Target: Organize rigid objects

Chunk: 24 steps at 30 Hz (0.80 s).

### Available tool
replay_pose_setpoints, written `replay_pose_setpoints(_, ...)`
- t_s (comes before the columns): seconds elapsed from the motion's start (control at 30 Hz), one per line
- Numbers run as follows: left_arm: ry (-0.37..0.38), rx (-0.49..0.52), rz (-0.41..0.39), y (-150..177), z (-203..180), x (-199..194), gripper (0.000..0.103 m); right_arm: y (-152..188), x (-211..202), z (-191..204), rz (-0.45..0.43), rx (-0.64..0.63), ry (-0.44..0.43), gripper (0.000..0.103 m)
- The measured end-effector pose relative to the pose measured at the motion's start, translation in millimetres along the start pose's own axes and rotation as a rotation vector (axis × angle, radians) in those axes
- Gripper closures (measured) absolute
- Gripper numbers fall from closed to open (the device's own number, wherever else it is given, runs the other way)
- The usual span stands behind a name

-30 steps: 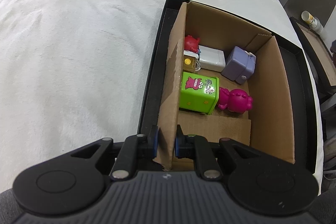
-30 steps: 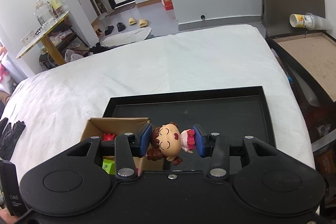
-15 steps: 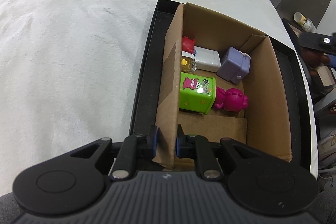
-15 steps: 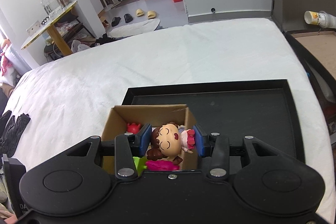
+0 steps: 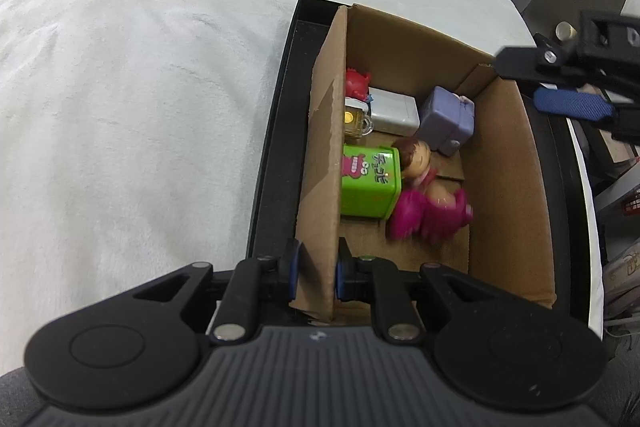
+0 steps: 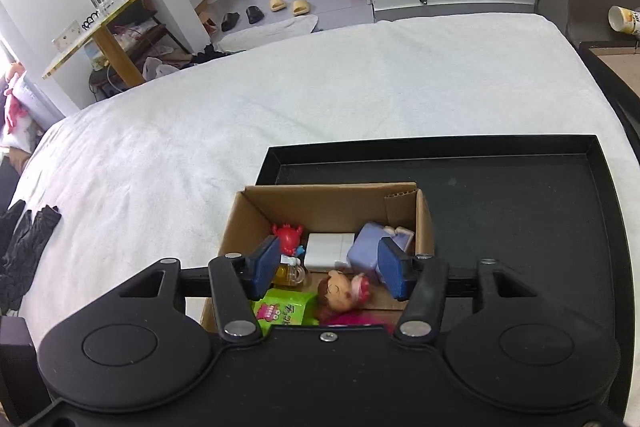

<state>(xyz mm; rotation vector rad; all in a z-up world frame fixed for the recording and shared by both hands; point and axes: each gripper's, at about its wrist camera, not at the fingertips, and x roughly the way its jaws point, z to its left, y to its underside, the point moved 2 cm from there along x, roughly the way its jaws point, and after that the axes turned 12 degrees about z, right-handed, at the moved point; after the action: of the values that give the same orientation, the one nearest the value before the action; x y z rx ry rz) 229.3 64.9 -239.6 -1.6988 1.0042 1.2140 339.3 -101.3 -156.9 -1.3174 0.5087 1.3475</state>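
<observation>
An open cardboard box (image 5: 500,167) (image 6: 328,199) stands on a black tray (image 6: 520,211). My left gripper (image 5: 316,269) is shut on the box's near left wall. My right gripper (image 6: 330,269) is open and empty above the box; it also shows in the left wrist view (image 5: 572,105). A brown-haired doll (image 6: 342,289) (image 5: 416,157) lies loose in the box, between a green box (image 5: 370,181) and a pink figure (image 5: 430,213). A red figure (image 6: 288,235), a white block (image 6: 330,249), a purple toy (image 5: 448,119) and a small yellow bottle (image 5: 356,121) sit further back.
The tray (image 5: 276,147) lies on a white plush cover (image 6: 280,99). Black gloves (image 6: 24,247) lie at its left edge. A wooden table, shoes and a jar stand on the floor beyond. A cup (image 6: 624,21) stands at the right.
My right gripper opened over the box and the doll dropped out of it into the box beside the green box. The pink figure is blurred from being knocked. My left gripper still holds the wall.
</observation>
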Motion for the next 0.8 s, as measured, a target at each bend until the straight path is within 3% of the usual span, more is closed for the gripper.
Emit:
replay_pose_setpoints(0.3,-0.011,-0.002,0.007,-2.1,-1.8,0.3,0.087,12.7,-19.8,-19.4,-0.008,0.044,0.005,0.047)
replay_pose_setpoints(0.53,-0.032,-0.008,0.021,-4.3,-6.6,-2.5,0.087,24.4,-29.9,-34.3,-0.024,0.093,0.009,0.036)
replay_pose_setpoints(0.8,-0.052,-0.005,-0.014,-1.8,-11.7,-23.3,0.088,35.7,-42.8,-44.4,-0.038,0.116,-0.008,0.03)
